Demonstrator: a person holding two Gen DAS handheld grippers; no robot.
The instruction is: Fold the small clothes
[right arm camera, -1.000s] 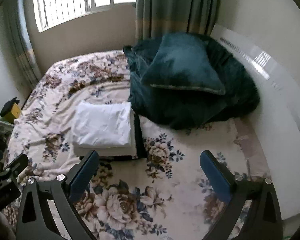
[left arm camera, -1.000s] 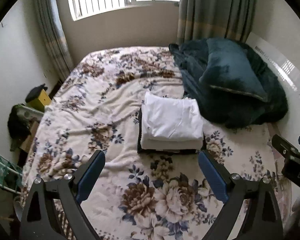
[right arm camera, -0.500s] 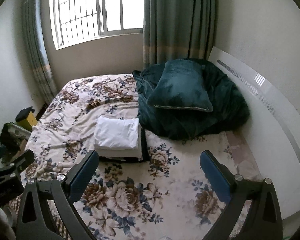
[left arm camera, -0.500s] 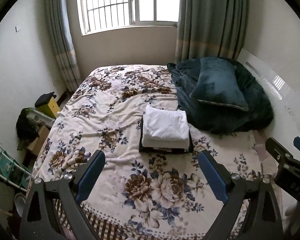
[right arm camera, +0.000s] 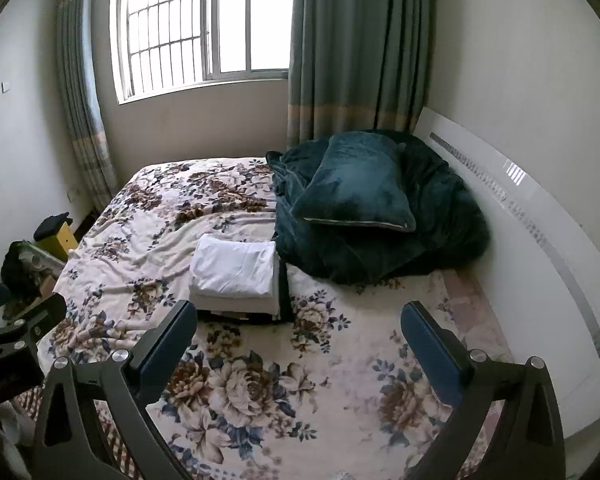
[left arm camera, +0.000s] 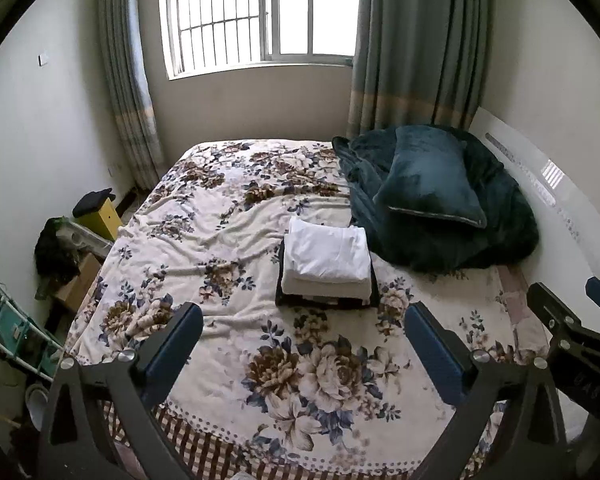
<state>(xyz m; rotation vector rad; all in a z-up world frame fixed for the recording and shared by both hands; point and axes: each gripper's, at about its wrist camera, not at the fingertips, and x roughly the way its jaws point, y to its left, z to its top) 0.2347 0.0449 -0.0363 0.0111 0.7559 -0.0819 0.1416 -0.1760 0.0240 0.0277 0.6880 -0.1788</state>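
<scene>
Both claws have drawn back and up from the stack of folded clothes [left arm camera: 326, 266] since a second ago, so more of the room shows and the stack looks smaller in both views.

Taking the stack as the landmark and going left to right: well to its left, off the bed [left arm camera: 228, 240], a yellow box [left arm camera: 100, 216] with a dark thing on top stands by the wall, near a wire rack [left arm camera: 8, 332]. The left claw [left arm camera: 300, 344] hovers in front of the stack, above the floral bedspread, its jaws opening to their widest with only air between them. The stack itself lies on the bed's middle, a white piece on top, a cream one beneath, a dark one at the bottom. The right claw [right arm camera: 298, 342] hangs in front of the stack and somewhat to its right, jaws spread wide, empty too. Just to the right of the stack, touching or nearly so, a dark green blanket [right arm camera: 420, 232] is heaped with a matching pillow [right arm camera: 356, 188] on it. Behind the stack, a barred window [left arm camera: 260, 16] sits between grey-green curtains [left arm camera: 412, 48].
</scene>
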